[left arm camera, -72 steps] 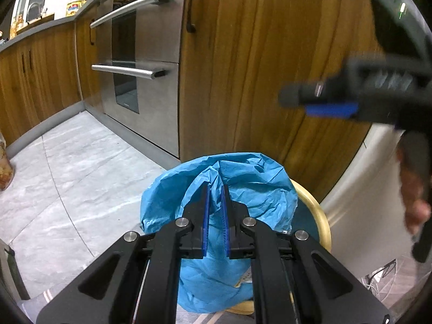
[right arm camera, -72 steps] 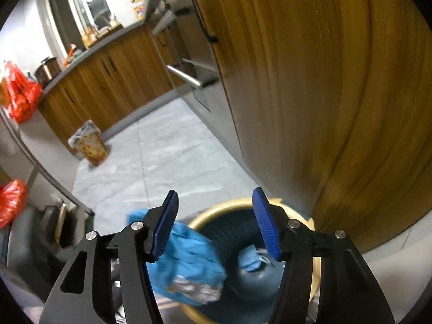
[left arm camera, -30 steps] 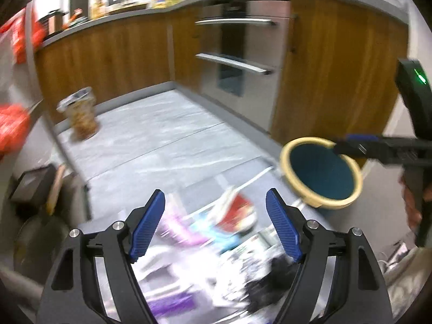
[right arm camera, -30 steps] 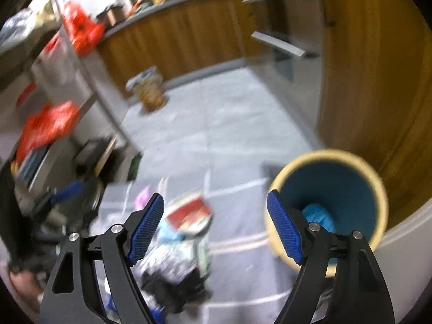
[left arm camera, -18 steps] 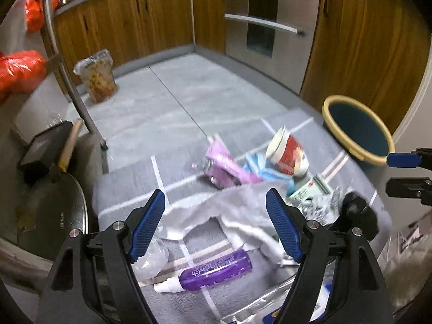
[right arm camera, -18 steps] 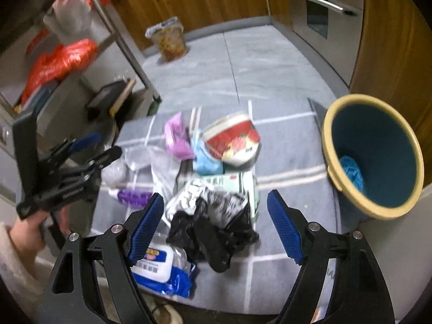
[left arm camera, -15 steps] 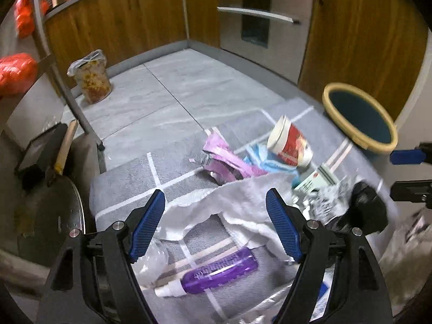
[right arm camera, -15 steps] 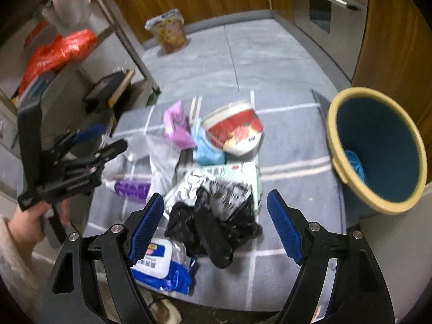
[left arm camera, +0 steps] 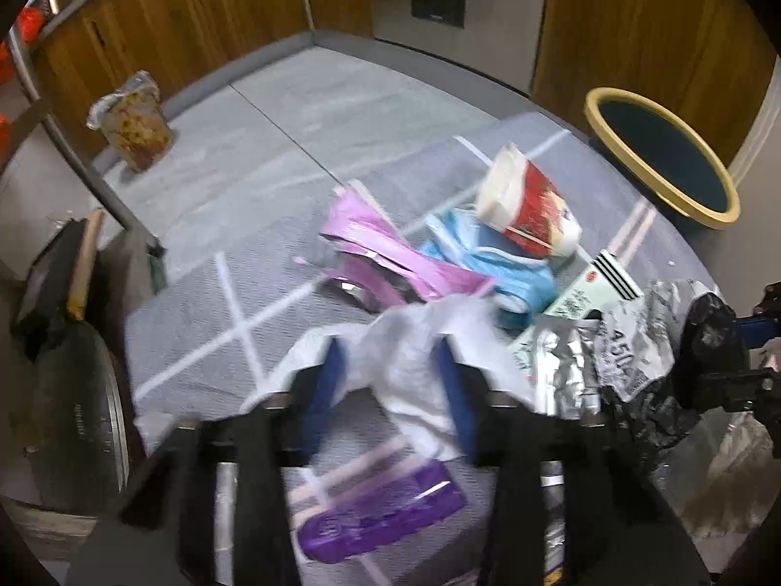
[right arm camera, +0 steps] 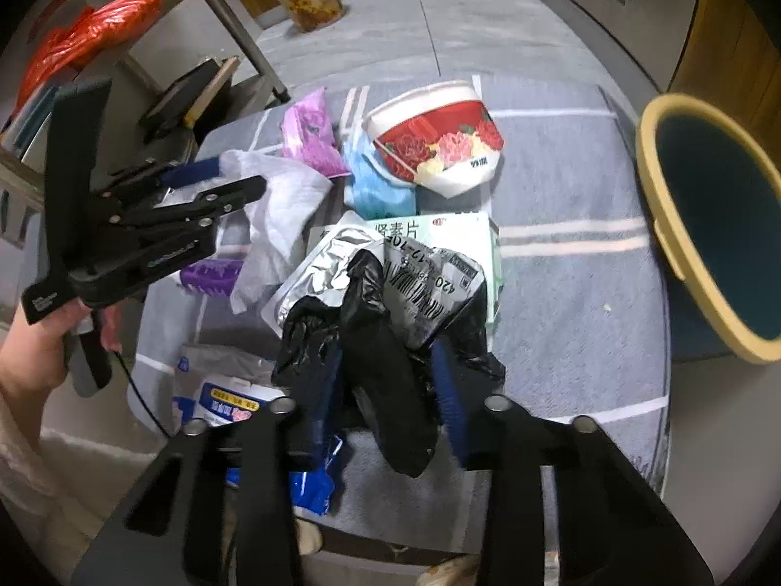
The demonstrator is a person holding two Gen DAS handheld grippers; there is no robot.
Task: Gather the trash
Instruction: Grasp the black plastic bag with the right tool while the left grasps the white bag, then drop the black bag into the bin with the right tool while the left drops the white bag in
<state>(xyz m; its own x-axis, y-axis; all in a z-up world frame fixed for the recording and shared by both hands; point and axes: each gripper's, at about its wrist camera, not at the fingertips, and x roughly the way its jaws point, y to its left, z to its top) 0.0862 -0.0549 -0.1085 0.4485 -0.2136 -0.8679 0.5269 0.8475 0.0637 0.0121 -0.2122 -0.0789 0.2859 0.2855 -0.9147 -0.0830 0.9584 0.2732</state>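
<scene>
I have both grippers down over the litter on the grey checked mat (right arm camera: 561, 293), and I place everything from the yellow-rimmed bin (right arm camera: 683, 244) at the mat's far right corner. My left gripper (left arm camera: 395, 356) is closing its jaws with the crumpled white tissue (left arm camera: 415, 346) between the blue pads; they are blurred, so I cannot tell if they press it yet. My right gripper (right arm camera: 390, 366) is closing around the black plastic bag (right arm camera: 371, 303), which sits between its pads, nearer the bin than the tissue. The red floral paper bowl (right arm camera: 439, 141) lies on its side closest to the bin, touching the blue face mask (right arm camera: 376, 185). Farther from the bin lie the pink wrapper (right arm camera: 307, 141), the green medicine box (right arm camera: 439, 234), the silver foil pack (right arm camera: 332, 263) and the purple bottle (left arm camera: 380, 512).
</scene>
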